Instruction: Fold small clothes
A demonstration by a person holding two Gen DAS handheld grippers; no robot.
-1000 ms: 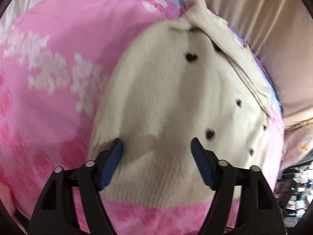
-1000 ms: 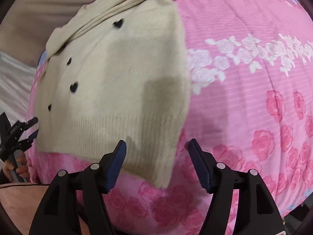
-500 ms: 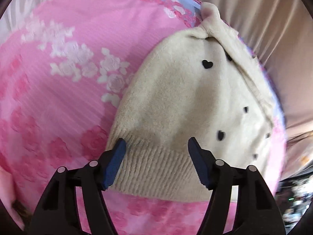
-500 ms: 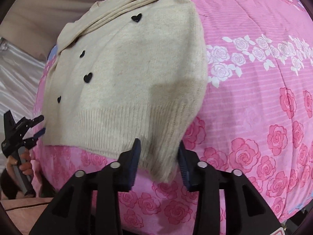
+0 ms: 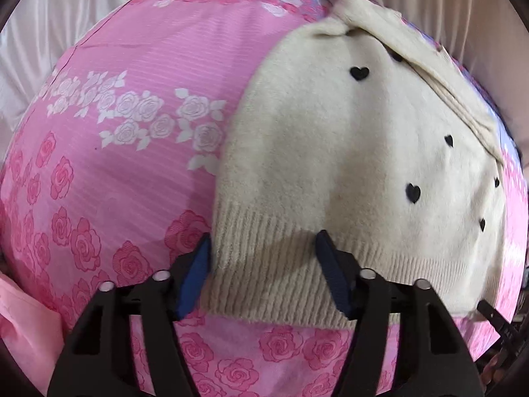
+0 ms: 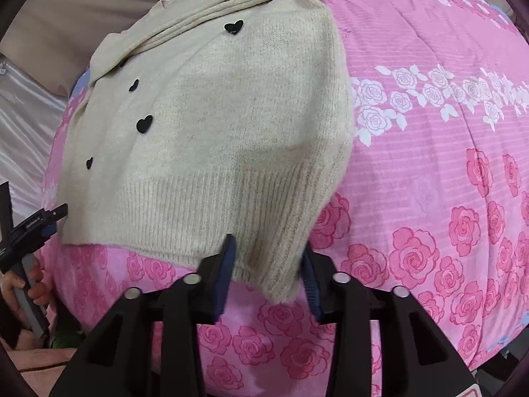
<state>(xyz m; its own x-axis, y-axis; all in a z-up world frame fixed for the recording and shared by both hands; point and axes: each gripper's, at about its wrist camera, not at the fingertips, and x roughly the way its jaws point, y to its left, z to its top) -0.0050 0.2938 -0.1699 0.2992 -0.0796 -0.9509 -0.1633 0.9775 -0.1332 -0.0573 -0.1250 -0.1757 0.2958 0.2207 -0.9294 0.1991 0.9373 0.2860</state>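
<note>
Since the earlier frames both pairs of jaws have been closing, and the left view has slid from the middle of the sweater down to its ribbed hem. In the left wrist view the cream sweater [image 5: 347, 165] lies flat on the pink rose bedspread [image 5: 115, 165], with its hem near the camera and its neck far away, so its long axis runs straight ahead of the left gripper [image 5: 264, 274]. This gripper is half open; the left corner of the hem sits between the blue pads, but they do not seem to press on it yet. In the right wrist view the right gripper [image 6: 267, 278] has the other hem corner of the sweater [image 6: 215, 115] pinched between its pads. I judge that the right side is ready and the left must finish its grip before the hem can be lifted toward the neck.
</note>
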